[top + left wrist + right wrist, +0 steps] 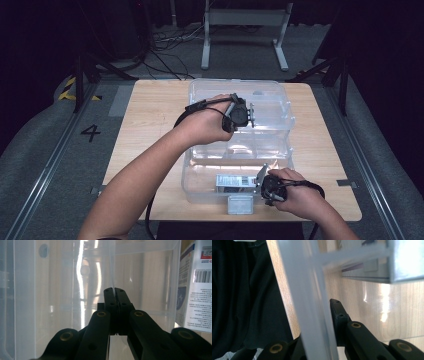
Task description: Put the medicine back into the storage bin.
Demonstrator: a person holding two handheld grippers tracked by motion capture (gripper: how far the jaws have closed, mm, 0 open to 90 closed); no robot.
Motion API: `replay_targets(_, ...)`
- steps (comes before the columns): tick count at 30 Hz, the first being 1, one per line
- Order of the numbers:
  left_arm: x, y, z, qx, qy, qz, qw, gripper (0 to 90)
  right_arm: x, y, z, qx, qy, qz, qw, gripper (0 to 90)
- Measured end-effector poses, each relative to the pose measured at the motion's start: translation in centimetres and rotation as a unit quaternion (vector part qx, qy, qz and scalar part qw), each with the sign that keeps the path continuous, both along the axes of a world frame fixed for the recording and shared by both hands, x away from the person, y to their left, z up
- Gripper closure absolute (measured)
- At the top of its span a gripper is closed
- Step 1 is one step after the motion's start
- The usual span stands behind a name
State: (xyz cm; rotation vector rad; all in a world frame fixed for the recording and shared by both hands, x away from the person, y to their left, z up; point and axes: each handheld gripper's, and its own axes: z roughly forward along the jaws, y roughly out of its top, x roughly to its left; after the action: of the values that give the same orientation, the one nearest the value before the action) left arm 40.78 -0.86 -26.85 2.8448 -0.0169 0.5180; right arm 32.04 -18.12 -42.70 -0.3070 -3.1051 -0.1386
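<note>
Both grippers hold the clear plastic bin point(240, 135) on the counter point(150, 110).

Left gripper point(239, 114) pinches an inner divider point(113, 267); right gripper point(265, 181) clamps the near wall point(312, 302). Bin seems light, slick, flexible; rims grip best.

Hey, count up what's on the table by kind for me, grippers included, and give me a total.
Clear plastic bins: 2, far bin and near bin, as far as I can tell them apart
Boxes: 2, labelled box inside the near bin, small grey box in front of it
Grippers: 2, left gripper, right gripper
Total: 6
</note>
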Motion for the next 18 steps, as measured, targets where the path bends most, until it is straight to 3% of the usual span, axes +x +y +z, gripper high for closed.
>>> replay_targets(8,-1.3,0.5,0.3,-0.004,0.01,-0.014,0.9998,89.4,0.1,-0.1,-0.1,0.008,-0.004,0.007,0.9999,85.4)
replay_targets(18,-2.7,0.5,0.4,-0.003,0.023,-0.014,0.9996,89.3,0.1,-0.1,-0.1,0.009,-0.004,0.005,0.9999,85.3)
